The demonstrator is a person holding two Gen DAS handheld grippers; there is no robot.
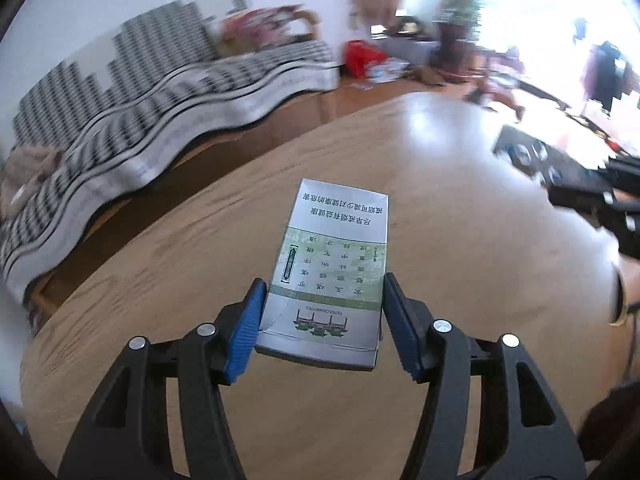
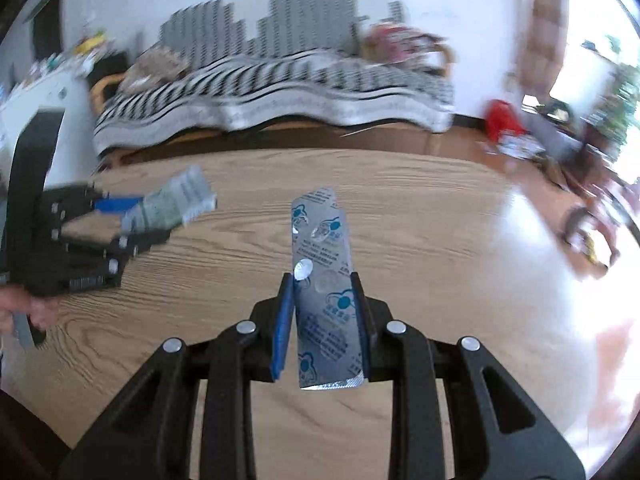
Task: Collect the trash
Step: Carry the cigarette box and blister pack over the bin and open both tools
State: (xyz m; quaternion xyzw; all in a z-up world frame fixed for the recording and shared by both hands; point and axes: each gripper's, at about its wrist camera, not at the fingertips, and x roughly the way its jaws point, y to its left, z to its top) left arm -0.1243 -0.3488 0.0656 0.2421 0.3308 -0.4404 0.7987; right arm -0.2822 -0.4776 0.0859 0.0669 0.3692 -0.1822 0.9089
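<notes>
**Both tongs loaded, no bin in sight**

Left gripper [image 1: 322, 320] clamps a cigarette pack [image 1: 334, 264] by its sides, lifted over the table [image 1: 420, 168]. Right gripper [image 2: 322, 328] pinches a blister strip [image 2: 324, 292], narrow jaws, strip standing on edge above the table's middle. Pick-up looks done for these two; drop-off remains. No other trash visible on the wood. Only the right view shows the left gripper from outside, near the table's left edge.
</notes>
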